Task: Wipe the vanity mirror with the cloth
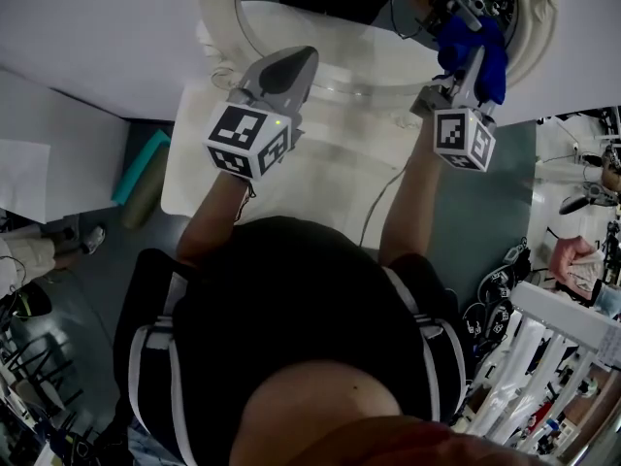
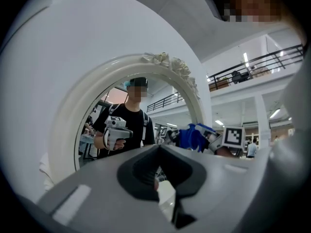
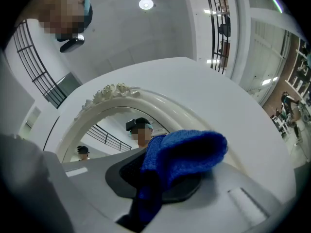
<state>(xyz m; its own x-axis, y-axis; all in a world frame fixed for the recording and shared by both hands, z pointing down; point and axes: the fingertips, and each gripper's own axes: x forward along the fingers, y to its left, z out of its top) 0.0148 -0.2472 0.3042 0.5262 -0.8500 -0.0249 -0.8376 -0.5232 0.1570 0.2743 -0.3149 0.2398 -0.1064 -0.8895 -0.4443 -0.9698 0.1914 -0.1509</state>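
Two hand-held grippers up in front of the oval vanity mirror in its white ornate frame (image 1: 219, 27), which stands at the far edge of the white tabletop (image 1: 320, 187); I take the wipe to be at or near its start.

Relation that matters: the mirror lies straight ahead of both tools, long axis upright, carved crest at the top; the right gripper (image 1: 470, 39) is the nearer one, up against the lower right of the oval, close to the frame there; its own reflection sits just beyond it in the head view, so I judge the gap to the glass small; actual contact I cannot confirm. From there most of the glass lies up and toward the left.

Right gripper: jaws clamped on the blue knitted cloth (image 1: 490, 54); in the right gripper view the cloth (image 3: 187, 152) bulges over the jaw tips and a tail hangs down between them; the cloth leads, not the tool, which suits pressing it flat on the pane.

Left gripper (image 1: 297, 60): jaws brought together, nothing between them in the left gripper view (image 2: 158, 171); it points at the lower rim of the frame, left of centre, apart from the cloth; no part in the wipe that I can see, though it could steady the frame.

Risk, as I judge it: a freestanding mirror may rock under a hard push.
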